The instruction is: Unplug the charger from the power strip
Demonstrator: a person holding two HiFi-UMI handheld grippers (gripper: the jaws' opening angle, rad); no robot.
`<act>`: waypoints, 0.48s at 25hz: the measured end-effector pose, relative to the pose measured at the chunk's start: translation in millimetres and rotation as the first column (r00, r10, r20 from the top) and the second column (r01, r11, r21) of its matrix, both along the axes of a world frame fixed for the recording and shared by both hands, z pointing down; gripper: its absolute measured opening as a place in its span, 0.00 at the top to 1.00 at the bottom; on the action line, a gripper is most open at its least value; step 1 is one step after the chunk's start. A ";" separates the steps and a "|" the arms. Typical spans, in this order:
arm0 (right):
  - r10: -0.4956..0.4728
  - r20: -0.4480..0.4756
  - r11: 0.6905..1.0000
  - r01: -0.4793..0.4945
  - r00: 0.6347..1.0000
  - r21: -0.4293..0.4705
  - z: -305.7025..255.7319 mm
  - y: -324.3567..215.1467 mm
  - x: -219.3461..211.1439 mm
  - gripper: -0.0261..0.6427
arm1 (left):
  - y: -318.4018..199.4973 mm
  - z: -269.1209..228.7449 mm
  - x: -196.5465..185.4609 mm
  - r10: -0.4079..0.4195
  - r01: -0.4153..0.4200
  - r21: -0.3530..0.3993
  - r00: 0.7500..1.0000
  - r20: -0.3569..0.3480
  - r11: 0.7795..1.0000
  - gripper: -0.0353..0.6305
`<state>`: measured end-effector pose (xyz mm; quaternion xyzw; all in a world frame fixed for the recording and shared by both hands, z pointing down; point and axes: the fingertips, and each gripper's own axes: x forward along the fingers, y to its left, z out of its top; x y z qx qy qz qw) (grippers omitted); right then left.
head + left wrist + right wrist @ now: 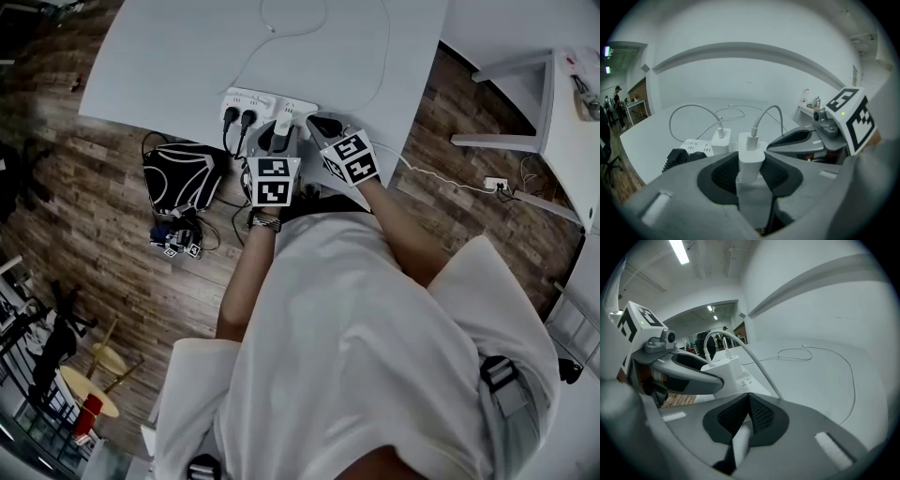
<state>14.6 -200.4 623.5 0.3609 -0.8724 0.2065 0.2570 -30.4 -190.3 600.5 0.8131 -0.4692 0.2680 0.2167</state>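
Jaws on my left gripper are partly closed and clamped on the white charger. It stands upright at the right end of the power strip on the white table, its cable arcing from the top. I can't tell whether its prongs are out. My right gripper sits just beside, its jaws closed tip to tip.

A: Where's the power strip?
B: On the tabletop, at its near edge. Charger plugged in, plugs left of it, cable running behind. Bag on floor, left.
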 end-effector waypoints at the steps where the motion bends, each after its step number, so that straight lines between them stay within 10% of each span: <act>1: 0.003 0.001 1.000 -0.003 1.000 0.000 0.0 -0.1 -0.2 0.96 | 0.0 -0.2 -0.3 0.001 -0.001 0.003 1.000 0.004 1.000 0.73; 12: 0.057 0.058 0.997 -0.054 0.997 -0.060 -1.3 -1.8 -0.6 0.96 | 0.9 -1.1 -0.2 0.020 -0.022 0.024 0.998 0.058 0.999 0.73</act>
